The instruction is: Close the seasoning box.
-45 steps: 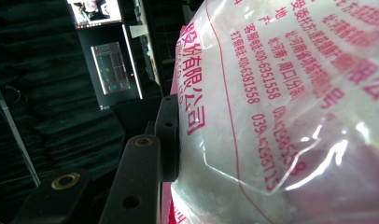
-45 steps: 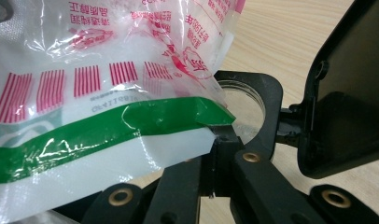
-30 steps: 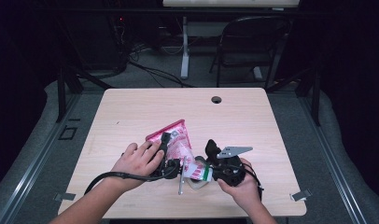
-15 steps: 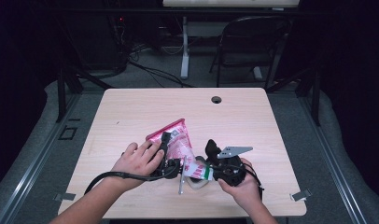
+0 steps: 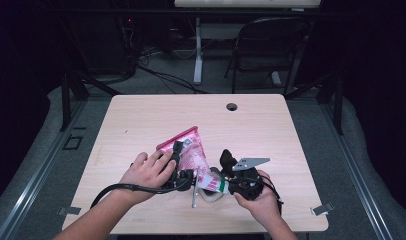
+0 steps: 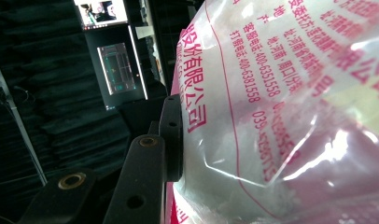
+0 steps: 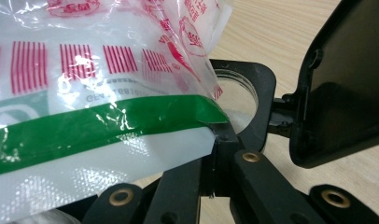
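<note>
1. One wooden bench (image 5: pixel 141 120) fills the middle of the high view, pale and bare over its far half, with a small round hole (image 5: pixel 232 107) near its far edge.
2. Two forearms come in from the near edge, and the hands meet over the near middle of the bench.
3. One plastic bag (image 5: pixel 193 152), clear with pink and red print and a green band near one end, is held up between the two grippers, slanting from its pink upper edge down toward the near edge of the bench.
4. Left gripper (image 5: pixel 177 159): its fingers (image 6: pixel 171 135) pinch the printed side of the bag, one black pad pressed flat on the film in the left gripper view; the other pad is hidden behind the bag.
5. Right gripper (image 5: pixel 230 172): it sits at the lower, green-banded end of the bag. Its fingers (image 7: pixel 225 135) are pressed together on the edge of the film just below the green band, as the right gripper view shows.
6. One grey three-cornered plate (image 5: pixel 248 163) sticks out on top of the right gripper.
</note>
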`<state>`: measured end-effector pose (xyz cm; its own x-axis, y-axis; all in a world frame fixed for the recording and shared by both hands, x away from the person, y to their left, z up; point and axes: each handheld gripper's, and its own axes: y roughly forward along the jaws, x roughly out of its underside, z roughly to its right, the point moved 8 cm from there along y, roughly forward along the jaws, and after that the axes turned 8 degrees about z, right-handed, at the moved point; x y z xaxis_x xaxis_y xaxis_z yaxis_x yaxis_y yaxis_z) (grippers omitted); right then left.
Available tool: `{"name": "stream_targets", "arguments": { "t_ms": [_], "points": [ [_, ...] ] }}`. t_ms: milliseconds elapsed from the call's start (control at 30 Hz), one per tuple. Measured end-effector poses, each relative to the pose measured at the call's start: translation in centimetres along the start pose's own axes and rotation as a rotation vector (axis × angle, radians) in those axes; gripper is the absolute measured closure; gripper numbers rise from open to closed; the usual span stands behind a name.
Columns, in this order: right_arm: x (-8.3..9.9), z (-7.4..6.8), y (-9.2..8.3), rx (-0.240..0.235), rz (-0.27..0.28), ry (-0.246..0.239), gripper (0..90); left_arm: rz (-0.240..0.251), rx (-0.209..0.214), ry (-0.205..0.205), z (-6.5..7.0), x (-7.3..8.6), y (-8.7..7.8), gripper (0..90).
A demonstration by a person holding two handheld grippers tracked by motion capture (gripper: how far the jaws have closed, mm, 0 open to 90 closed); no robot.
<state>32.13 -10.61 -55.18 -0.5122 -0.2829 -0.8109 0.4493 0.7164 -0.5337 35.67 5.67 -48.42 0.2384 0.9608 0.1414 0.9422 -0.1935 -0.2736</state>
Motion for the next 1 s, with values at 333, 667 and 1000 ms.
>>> {"name": "stream_targets", "arguments": {
  "t_ms": [333, 667, 1000],
  "points": [
    [0.30, 0.28, 0.08, 0.006, -0.010, 0.011, 90.0, 0.008, -0.017, -0.002, -0.28, -0.07, -0.03, 70.8],
    [0.29, 0.10, 0.00, -0.001, -0.007, 0.008, 90.0, 0.001, 0.005, -0.004, -0.08, -0.14, 0.07, 71.4],
    [0.01, -0.48, -0.38, -0.013, 0.005, -0.020, 71.4, -0.003, 0.008, -0.007, -0.02, -0.08, 0.27, 71.9]
  ]
}}
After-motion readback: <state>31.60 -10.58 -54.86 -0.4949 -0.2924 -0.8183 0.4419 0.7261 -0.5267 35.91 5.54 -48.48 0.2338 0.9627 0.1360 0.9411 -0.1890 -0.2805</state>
